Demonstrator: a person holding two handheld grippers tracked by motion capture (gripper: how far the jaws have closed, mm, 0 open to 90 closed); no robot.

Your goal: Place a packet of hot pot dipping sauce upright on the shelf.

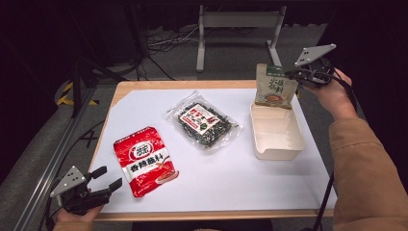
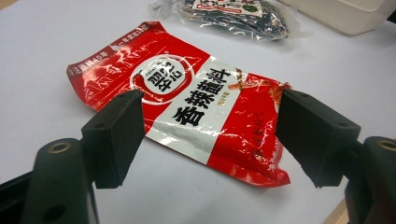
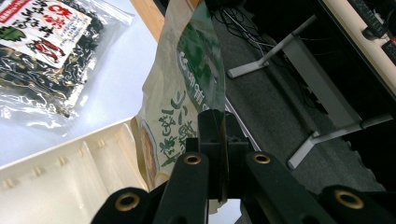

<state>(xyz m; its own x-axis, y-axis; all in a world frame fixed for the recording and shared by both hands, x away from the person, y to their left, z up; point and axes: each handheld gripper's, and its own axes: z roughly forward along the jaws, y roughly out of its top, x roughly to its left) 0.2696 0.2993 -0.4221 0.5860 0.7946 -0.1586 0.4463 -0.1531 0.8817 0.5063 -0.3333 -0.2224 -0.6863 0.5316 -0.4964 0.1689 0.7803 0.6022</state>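
Observation:
A beige and green pouch stands upright at the far end of the cream tray, pinched at its right edge by my right gripper. The right gripper view has that pouch clamped between the closed jaws of my right gripper. A red sauce packet lies flat on the white mat. My left gripper rests at the near left corner, open, just left of the packet. Seen from the left gripper view, the red packet lies ahead of the spread jaws of my left gripper, untouched.
A clear bag of dark seaweed lies mid-table between the red packet and the tray. The white mat covers the wooden table. Beyond the far edge are metal desk legs and floor cables.

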